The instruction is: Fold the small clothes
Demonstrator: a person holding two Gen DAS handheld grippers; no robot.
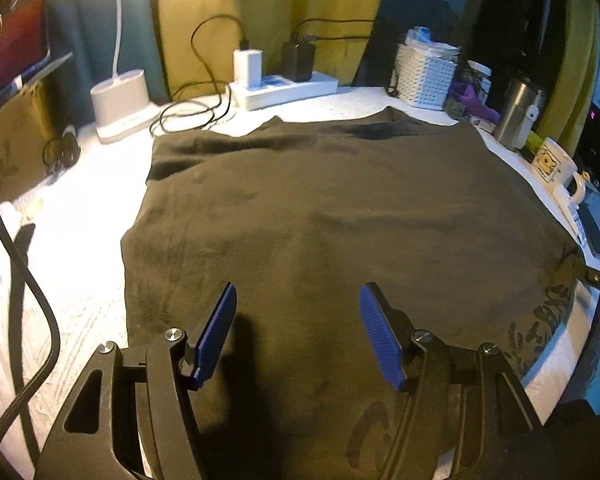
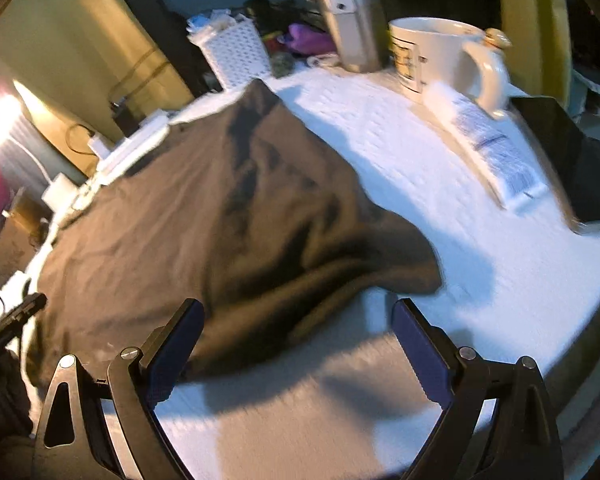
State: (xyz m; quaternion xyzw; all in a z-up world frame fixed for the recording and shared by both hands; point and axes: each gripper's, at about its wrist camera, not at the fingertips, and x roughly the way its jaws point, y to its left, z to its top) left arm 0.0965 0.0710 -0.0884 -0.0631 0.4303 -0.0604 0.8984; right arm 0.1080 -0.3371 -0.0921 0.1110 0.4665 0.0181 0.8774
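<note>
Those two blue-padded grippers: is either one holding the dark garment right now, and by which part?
Neither. The left gripper and the right gripper both stand open with nothing between their pads, above the dark garment.

I'm working over a white textured tabletop with a dark garment spread flat across most of it, one edge rumpled toward the right. Along the far edge I see a white lamp base, a white power strip with chargers plugged in, a white lattice basket and a steel tumbler. On the right side stand a cream mug, a white tube lying flat and a dark tablet.
</note>
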